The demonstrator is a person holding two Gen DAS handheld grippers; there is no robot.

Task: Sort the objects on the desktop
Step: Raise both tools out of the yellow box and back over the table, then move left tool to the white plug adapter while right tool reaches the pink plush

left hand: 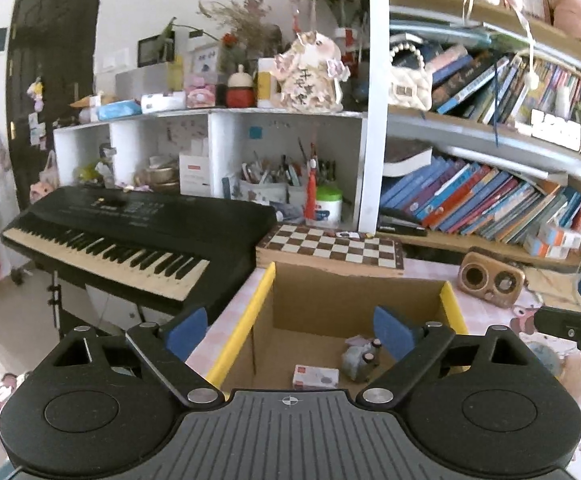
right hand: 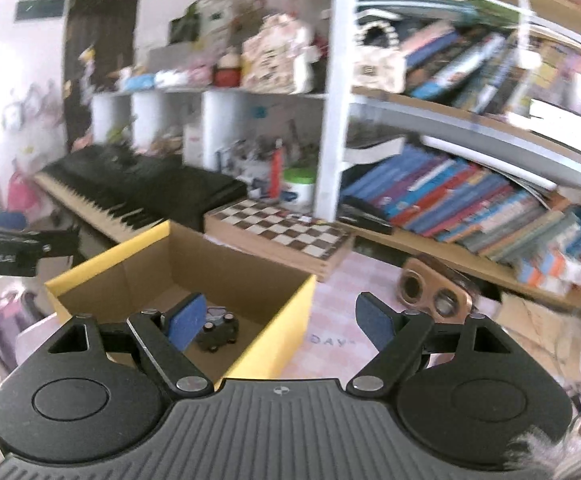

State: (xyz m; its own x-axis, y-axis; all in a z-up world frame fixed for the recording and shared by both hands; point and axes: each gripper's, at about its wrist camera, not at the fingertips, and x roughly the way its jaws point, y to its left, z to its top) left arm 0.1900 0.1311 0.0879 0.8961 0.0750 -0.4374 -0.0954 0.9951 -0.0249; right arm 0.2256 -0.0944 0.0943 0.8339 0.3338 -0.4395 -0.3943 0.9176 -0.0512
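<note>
Evidently both grippers, left (left hand: 290, 330) and right (right hand: 280, 322), hang with jaws wide and empty above the box (left hand: 238, 332), where a toy car (left hand: 360, 358) and small carton (left hand: 315, 376) lie sorted.

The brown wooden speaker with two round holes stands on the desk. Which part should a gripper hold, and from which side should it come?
Judging from its pose, grip the wooden speaker across its thin depth, front face to back, coming down from above with the open right gripper, which looks nearer. It stands upright, the long way across, so its length seems too wide. The shelf crowds the back.
</note>
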